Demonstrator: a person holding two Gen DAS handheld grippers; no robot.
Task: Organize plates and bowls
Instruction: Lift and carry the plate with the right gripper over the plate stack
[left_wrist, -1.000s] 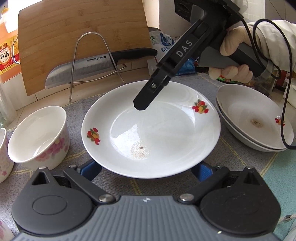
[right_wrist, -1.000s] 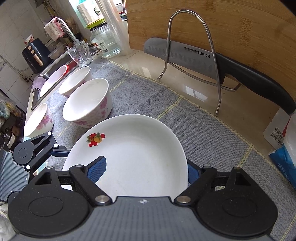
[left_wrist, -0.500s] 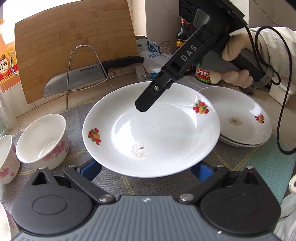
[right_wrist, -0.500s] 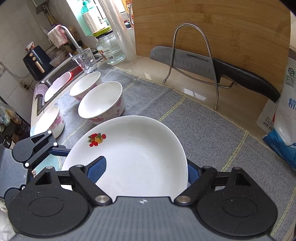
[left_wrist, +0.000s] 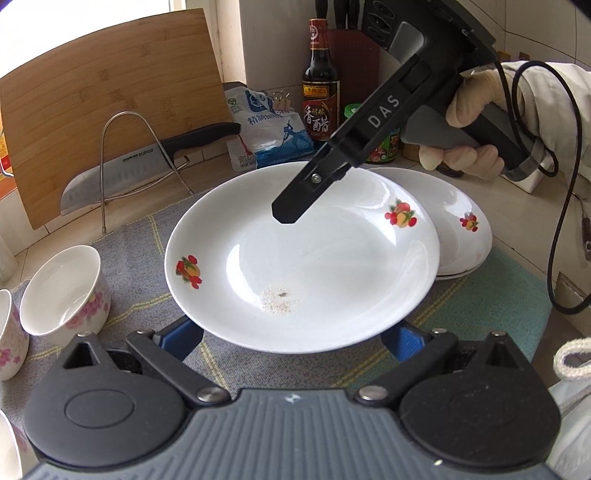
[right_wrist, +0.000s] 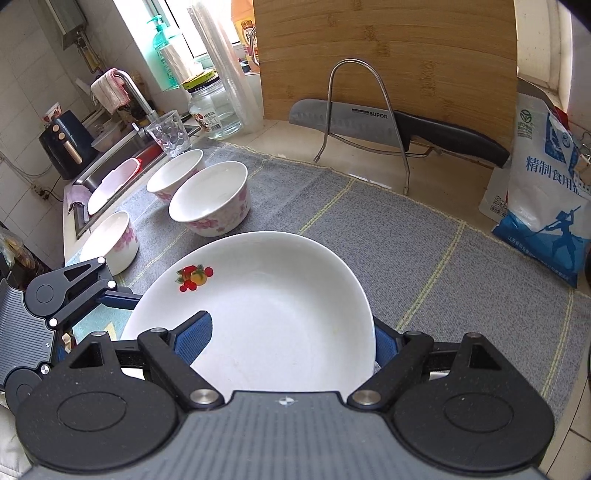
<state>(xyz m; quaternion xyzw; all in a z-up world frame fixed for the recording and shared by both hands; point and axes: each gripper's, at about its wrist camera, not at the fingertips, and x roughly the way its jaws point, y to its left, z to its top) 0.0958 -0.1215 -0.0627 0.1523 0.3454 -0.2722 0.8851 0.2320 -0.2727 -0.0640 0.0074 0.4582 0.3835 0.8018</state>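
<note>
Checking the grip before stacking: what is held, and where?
The right hand-held gripper holds the white plate by its rim; left gripper's hold is unclear.

White plate (left_wrist: 332, 266) with red-orange fruit motifs

Glossy ceramic plate (left_wrist: 332, 258); matt woven cloth mat (right_wrist: 406, 251).

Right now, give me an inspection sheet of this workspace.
Surface: grey mat on the counter.
Job's things: plate with a speckled patch, overlapping the stacked plates; bowls on the mat.
Clutter: knife, cutting board, salt bag, vinegar bottle.
Grippers: right tool clamps the plate's rim; left tool tips hidden under the plate.
Cables: black cable hanging from the right tool.
Surroundings: faucet, glass.
</note>
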